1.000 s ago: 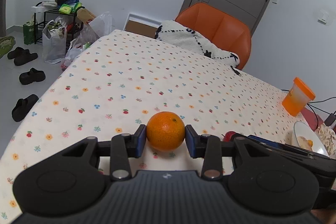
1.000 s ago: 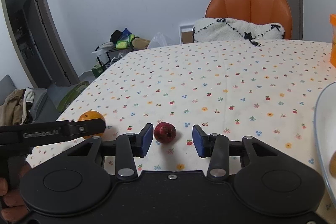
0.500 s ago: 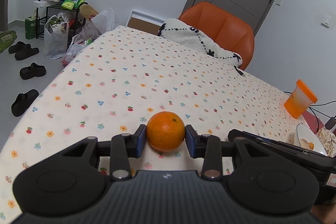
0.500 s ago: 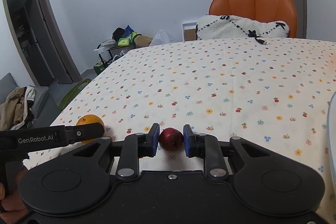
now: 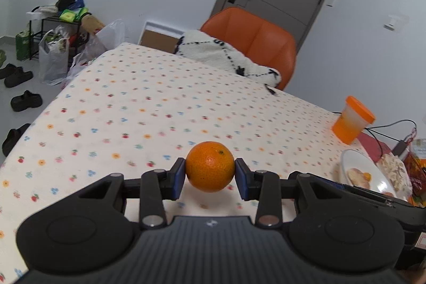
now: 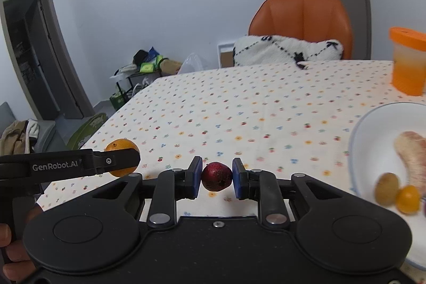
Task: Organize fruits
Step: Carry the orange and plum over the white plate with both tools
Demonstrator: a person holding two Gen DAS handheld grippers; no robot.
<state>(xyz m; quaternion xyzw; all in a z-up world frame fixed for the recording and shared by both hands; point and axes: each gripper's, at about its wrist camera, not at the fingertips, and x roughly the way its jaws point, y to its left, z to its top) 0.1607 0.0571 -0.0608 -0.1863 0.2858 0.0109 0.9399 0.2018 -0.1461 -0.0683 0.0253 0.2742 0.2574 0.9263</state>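
Right wrist view, one red fruit (image 6: 216,176), one orange (image 6: 121,148), both gripped

A round orange (image 5: 210,166) with dimpled skin is clamped between the blue pads of the left hand-held gripper (image 5: 210,175), above the flowered tabletop (image 5: 165,108). A small dark red fruit (image 6: 216,176) is pinched in the right hand-held gripper (image 6: 216,178). A white bowl (image 6: 372,129) to the right holds several pale and yellow fruits.
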